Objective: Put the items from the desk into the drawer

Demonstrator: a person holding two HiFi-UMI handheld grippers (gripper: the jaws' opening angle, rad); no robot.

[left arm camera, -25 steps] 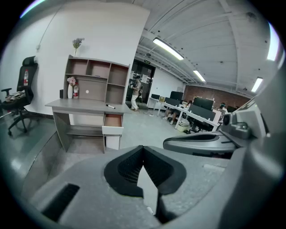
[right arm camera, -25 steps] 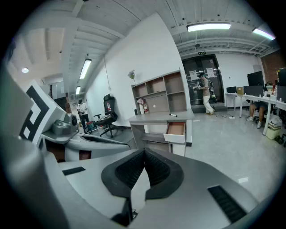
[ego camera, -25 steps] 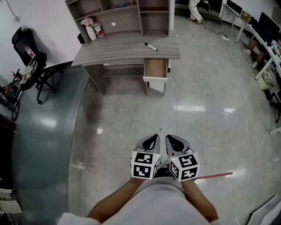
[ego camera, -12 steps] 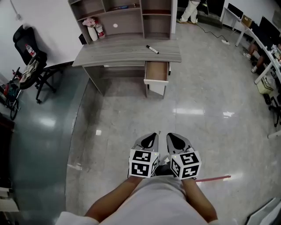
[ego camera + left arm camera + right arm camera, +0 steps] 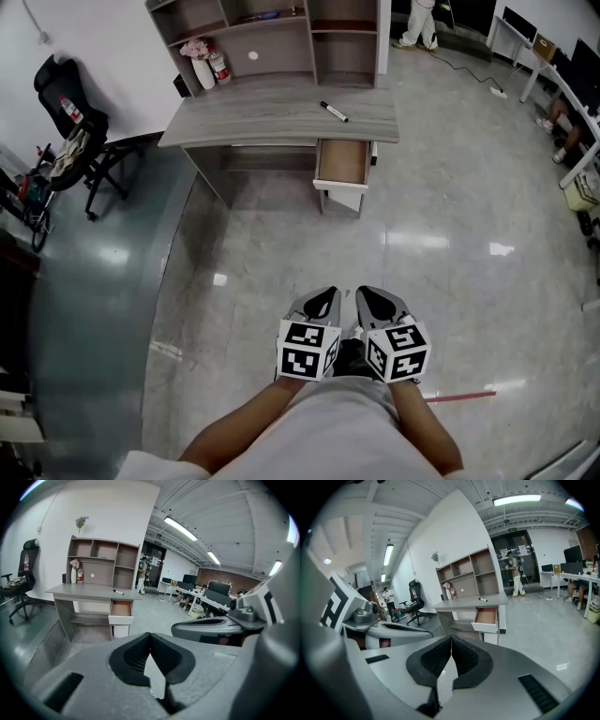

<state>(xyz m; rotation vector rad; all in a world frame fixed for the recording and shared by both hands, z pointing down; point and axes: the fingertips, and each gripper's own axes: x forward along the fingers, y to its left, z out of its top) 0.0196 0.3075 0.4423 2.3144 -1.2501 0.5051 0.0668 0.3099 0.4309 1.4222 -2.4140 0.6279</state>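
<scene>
Glossy grey floor (image 5: pixel 281 244) fills the head view. Nearest, at 6 o'clock, the left tool (image 5: pixel 328 294) and right tool (image 5: pixel 362 294) are held side by side, close together but apart, tips toward 12 o'clock. In each gripper view the ribbed pads are seen pressed together at the tips, with nothing gripped between them. A red strip (image 5: pixel 459 397) lies on the floor at about 4 o'clock from the right tool.

Well beyond the tools, at 12 o'clock, the grey desk (image 5: pixel 272 122) is seen. Its drawer (image 5: pixel 342 161) is pulled open under the desk's right end, and only a bare brown bottom shows inside. The black marker (image 5: pixel 334 112) lies on the desk top just behind the drawer, well apart from both tools.

Behind the desk a shelf unit (image 5: pixel 272 37) is set. At its left end stand a white vase (image 5: pixel 199 64) of pink flowers and, just beside it, a red-and-white bottle (image 5: pixel 219 66). A black chair (image 5: pixel 70 131) is placed at 10 o'clock, and a person (image 5: pixel 427 23) is glimpsed at 1 o'clock.

Compared with a second ago, desk, drawer and marker are shown slightly lower and further right in the head view, while the tools are held as before.
</scene>
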